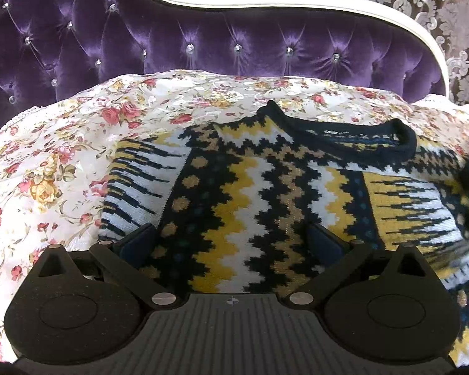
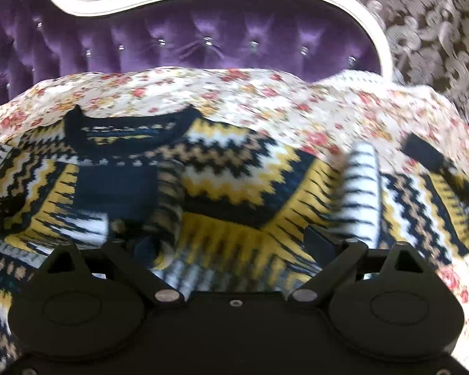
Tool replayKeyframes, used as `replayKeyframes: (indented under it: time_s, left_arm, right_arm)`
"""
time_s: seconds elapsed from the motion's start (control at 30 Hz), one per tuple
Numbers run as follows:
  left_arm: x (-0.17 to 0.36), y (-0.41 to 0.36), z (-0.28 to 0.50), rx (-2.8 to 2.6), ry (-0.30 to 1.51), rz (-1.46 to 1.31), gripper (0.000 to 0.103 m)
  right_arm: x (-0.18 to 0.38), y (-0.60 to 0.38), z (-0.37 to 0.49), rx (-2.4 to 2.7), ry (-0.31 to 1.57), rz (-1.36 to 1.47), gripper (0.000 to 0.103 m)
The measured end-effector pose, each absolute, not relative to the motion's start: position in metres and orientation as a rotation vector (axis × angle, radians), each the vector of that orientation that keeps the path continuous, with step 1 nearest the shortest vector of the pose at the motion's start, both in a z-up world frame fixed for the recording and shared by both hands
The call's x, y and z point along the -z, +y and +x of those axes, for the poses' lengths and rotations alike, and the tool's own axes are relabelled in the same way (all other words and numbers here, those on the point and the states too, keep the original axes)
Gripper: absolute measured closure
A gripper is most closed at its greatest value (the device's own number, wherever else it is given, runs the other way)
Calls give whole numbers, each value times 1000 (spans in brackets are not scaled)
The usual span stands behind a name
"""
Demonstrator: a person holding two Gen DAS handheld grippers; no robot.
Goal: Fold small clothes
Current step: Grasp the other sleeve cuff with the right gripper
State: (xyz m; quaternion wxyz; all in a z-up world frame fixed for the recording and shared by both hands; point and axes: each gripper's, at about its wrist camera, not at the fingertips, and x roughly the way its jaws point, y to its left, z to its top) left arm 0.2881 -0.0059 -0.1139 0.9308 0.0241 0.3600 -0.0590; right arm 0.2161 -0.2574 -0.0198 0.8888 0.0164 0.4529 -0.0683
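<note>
A small knitted sweater (image 1: pixel 253 193) with navy, yellow, white and tan zigzag bands lies on a floral bedspread (image 1: pixel 62 162), its navy collar (image 1: pixel 344 131) toward the headboard. A sleeve is folded across its chest. My left gripper (image 1: pixel 231 237) is open just above the sweater's left part, nothing between its fingers. In the right wrist view the sweater (image 2: pixel 234 181) is blurred; its collar (image 2: pixel 131 125) sits at upper left and a sleeve with a navy cuff (image 2: pixel 422 153) lies out to the right. My right gripper (image 2: pixel 231 243) is open over the sweater's right part.
A purple tufted headboard (image 1: pixel 203 43) with a white curved frame (image 1: pixel 297 0) stands behind the bed. Patterned damask wall (image 1: pixel 437 15) lies beyond it. The bedspread (image 2: pixel 297 100) extends around the sweater on the left, far side and right.
</note>
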Motion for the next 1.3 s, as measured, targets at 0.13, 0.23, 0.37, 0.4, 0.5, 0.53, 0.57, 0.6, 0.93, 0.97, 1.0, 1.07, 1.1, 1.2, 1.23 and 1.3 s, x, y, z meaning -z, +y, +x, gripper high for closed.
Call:
replayKeyframes:
  time_s: [0.13, 0.23, 0.37, 0.4, 0.5, 0.53, 0.57, 0.6, 0.93, 0.97, 1.0, 1.07, 1.1, 1.2, 1.23, 1.3]
  left_arm:
    - [114, -6, 288, 120, 738, 50, 0]
    - [114, -6, 288, 119, 739, 51, 0]
    - [113, -8, 288, 118, 742, 55, 0]
    - [114, -7, 288, 117, 742, 54, 0]
    - [113, -8, 290, 118, 754, 58, 0]
    - [113, -7, 291, 118, 758, 59, 0]
    - [113, -8, 291, 118, 761, 59, 0]
    - [113, -8, 292, 118, 764, 61, 0]
    - [112, -10, 297, 109, 802, 75, 0]
    - [112, -10, 297, 108, 805, 76, 0]
    - [112, -10, 297, 108, 807, 77, 0]
    - [112, -11, 297, 106, 808, 81, 0]
    - [112, -11, 297, 103, 810, 84, 0]
    - [112, -12, 298, 101, 815, 88, 0]
    - [112, -12, 298, 102, 815, 87, 0]
    - [112, -12, 298, 101, 818, 89, 0]
  right_arm:
    - [21, -274, 206, 169, 950, 58, 9]
    - [14, -287, 196, 171, 936, 71, 9]
    - [1, -310, 186, 133, 904, 144, 9]
    - [-2, -318, 184, 131, 893, 168, 9]
    - [-11, -345, 178, 145, 864, 226, 8]
    - [-13, -353, 176, 157, 860, 236, 8]
    - [-15, -363, 175, 174, 855, 242, 8]
    - [-16, -371, 174, 190, 851, 245, 8]
    - [-10, -451, 177, 370, 823, 221, 8]
    - [-8, -457, 181, 381, 822, 210, 8]
    - [-6, -462, 185, 393, 819, 199, 8]
    - [-2, -470, 192, 411, 817, 166, 8]
    - [1, -472, 196, 417, 819, 141, 9]
    - [11, -472, 213, 425, 831, 21, 9]
    - [14, -471, 218, 423, 835, -13, 11]
    - [21, -471, 230, 414, 843, -60, 13]
